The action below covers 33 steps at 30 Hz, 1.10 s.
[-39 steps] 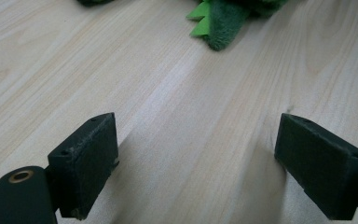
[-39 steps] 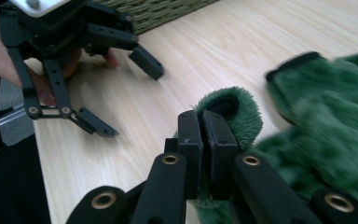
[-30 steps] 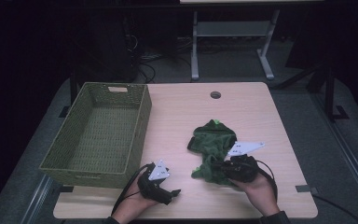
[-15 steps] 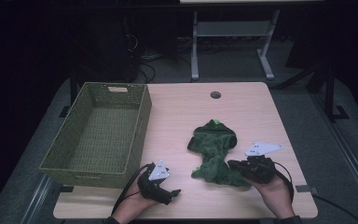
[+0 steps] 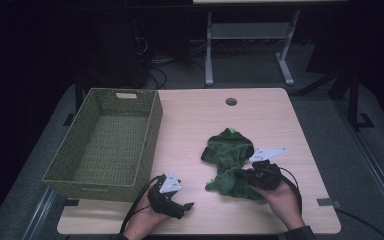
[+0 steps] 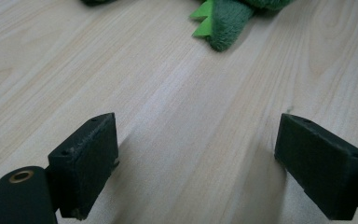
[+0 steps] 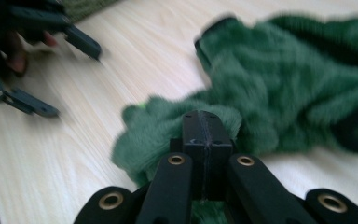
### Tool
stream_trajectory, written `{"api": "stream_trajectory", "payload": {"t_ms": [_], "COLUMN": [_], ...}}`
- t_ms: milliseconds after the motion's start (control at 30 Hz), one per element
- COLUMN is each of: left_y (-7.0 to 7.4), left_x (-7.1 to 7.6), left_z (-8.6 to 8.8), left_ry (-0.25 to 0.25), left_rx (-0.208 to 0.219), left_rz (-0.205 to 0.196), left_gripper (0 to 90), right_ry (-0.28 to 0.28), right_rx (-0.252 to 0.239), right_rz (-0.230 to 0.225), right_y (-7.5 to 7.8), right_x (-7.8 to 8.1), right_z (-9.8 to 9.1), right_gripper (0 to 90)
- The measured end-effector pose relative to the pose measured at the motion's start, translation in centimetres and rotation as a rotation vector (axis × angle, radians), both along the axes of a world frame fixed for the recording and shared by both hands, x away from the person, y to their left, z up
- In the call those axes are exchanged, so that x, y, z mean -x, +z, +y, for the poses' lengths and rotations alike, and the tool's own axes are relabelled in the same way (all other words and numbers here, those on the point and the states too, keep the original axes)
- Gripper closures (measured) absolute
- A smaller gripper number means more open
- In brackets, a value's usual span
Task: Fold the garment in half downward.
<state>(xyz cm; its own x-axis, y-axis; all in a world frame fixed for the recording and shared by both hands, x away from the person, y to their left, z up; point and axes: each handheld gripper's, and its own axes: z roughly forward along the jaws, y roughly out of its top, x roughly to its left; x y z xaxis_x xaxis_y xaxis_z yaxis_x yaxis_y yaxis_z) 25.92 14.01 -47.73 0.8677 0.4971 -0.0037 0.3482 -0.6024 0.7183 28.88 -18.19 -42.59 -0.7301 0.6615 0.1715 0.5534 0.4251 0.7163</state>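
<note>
Two tongs, one (right) (image 5: pixel 241 174) on green garment (image 5: pixel 228 150)

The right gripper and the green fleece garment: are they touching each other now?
Touching. In the right gripper view, the right gripper has its jaws pressed together with the green fleece garment bunched around their tips.

Dim high view with dark surround; right gripper view motion-blurred, left one sharp, evenly lit

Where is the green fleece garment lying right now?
In the high view the green fleece garment lies crumpled on the table, right of the woven basket. The right gripper is shut on its near edge.
</note>
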Motion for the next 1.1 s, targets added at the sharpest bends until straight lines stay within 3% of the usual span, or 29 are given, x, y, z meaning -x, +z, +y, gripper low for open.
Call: {"api": "stream_trajectory", "payload": {"t_ms": [133,200,333,500,733,1100], "left_y": [0.0,0.0,0.0,0.0,0.0,0.0], "left_x": [0.0,0.0,0.0,-0.1,-0.3,-0.7], "left_z": [0.0,0.0,0.0,-0.1,-0.6,-0.8], "left_ry": [0.0,0.0,0.0,0.011,0.03,0.009], "left_rx": [-0.002,-0.003,-0.003,-0.002,0.002,0.0], "left_rz": [0.0,0.0,0.001,0.001,0.002,0.002], "left_gripper": [12.7,12.6,12.7,12.6,12.4,12.4], "right_ry": [-0.01,-0.007,-0.007,-0.022,-0.057,-0.134], "right_rx": [0.025,0.071,0.07,0.054,0.033,0.021], "right_rz": [0.055,0.069,0.085,0.055,-0.007,-0.021], "right_y": [-1.7,-2.3,-3.0,-2.2,-0.9,-0.8], "right_x": [-0.3,-0.5,-0.7,-0.1,1.4,3.7], "right_z": [-0.3,-0.1,0.0,-0.7,-3.3,-8.6], "right_gripper": [89.8,89.8,89.8,88.1,87.2,77.5]}}
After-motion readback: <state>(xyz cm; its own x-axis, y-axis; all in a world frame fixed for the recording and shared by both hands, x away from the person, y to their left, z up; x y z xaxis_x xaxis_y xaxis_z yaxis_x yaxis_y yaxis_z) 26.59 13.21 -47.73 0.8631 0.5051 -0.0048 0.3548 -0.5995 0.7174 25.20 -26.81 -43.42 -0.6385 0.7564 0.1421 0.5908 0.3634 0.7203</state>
